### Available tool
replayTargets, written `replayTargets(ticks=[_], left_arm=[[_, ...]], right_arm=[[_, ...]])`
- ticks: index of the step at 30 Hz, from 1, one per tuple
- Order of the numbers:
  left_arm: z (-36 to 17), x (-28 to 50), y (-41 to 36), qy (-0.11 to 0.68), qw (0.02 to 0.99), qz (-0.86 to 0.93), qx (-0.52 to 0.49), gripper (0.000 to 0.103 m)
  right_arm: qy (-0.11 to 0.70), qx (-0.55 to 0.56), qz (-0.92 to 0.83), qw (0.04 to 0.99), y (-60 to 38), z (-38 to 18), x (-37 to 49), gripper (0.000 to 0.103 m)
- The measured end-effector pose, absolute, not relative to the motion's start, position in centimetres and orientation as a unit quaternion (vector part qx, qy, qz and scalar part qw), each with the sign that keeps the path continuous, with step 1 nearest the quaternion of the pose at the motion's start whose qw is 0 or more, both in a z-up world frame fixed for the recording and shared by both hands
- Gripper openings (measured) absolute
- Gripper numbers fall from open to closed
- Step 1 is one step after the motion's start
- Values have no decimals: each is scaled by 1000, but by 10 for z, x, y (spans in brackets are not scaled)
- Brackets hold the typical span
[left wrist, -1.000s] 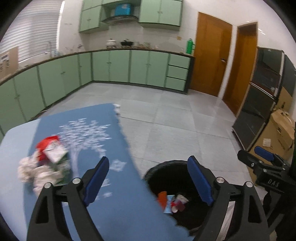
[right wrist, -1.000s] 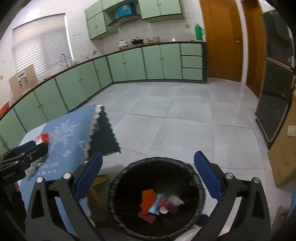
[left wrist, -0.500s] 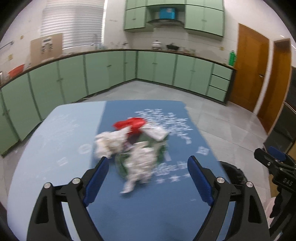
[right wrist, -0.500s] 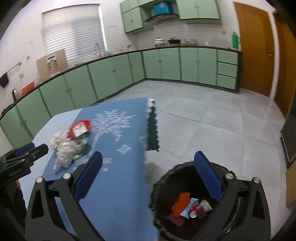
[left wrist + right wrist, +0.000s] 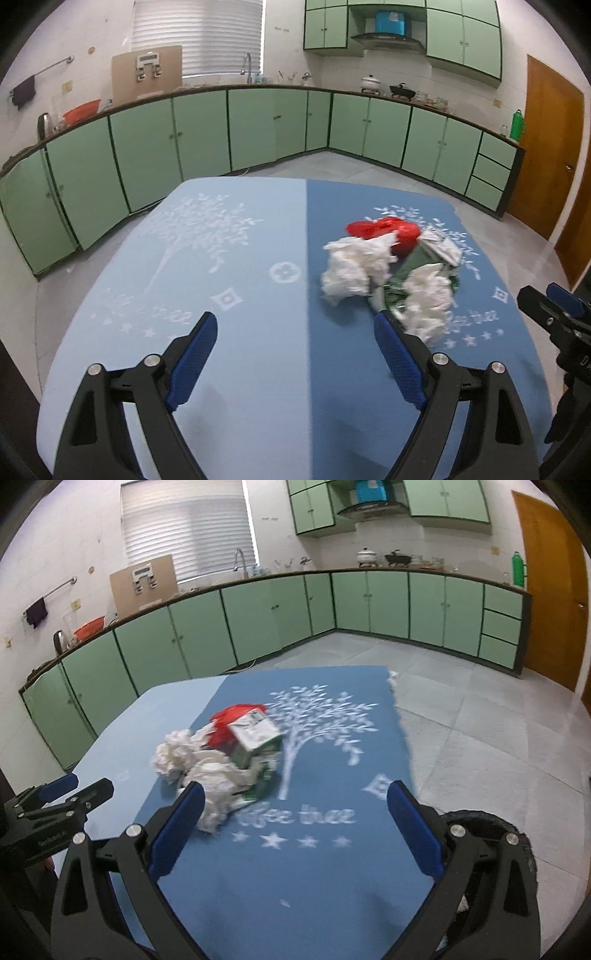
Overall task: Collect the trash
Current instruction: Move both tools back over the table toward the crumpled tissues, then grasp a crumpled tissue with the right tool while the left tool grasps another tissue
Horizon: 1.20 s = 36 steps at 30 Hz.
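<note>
A heap of trash lies on the blue tablecloth (image 5: 236,350): crumpled white tissues (image 5: 354,266), a red wrapper (image 5: 384,229) and a green-and-white carton (image 5: 255,742). My left gripper (image 5: 291,354) hovers open over the cloth, the heap just ahead of its right finger. My right gripper (image 5: 295,823) is open too, with the tissues (image 5: 214,775) in front of its left finger. Nothing sits between either pair of fingers. The black trash bin (image 5: 491,823) shows at the lower right of the right wrist view, mostly hidden by the finger.
Green kitchen cabinets (image 5: 240,125) run along the far walls with a counter of pots and a sink. A brown door (image 5: 550,147) stands at the right. Grey tiled floor (image 5: 480,720) lies to the right of the table.
Both grippers swung left from over the bin to over the table. The trash heap came into view ahead of them, and the bin slid out to the right.
</note>
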<state>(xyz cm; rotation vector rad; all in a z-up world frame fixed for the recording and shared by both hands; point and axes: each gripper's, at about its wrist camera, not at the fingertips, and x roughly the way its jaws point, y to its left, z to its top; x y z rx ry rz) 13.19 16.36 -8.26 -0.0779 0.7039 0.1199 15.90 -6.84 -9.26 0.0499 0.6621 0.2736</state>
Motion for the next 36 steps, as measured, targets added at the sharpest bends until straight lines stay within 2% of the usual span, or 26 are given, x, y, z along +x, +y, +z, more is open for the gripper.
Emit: replayTargets(ticks=[17, 20, 25, 31, 36], left_arm=[[-100, 134, 203, 370, 925, 59, -56, 85], [-102, 136, 204, 374, 924, 56, -58, 85], [-105, 140, 206, 378, 922, 53, -64, 84], [-105, 144, 201, 382, 921, 46, -66, 84], [-105, 150, 189, 381, 922, 35, -63, 84]], right_arm=[[380, -5, 152, 912, 9, -119, 186, 71], [391, -9, 156, 907, 13, -124, 188, 63], [409, -6, 175, 895, 16, -131, 191, 37], [408, -1, 189, 893, 12, -128, 187, 23], [403, 14, 185, 896, -3, -118, 185, 22]])
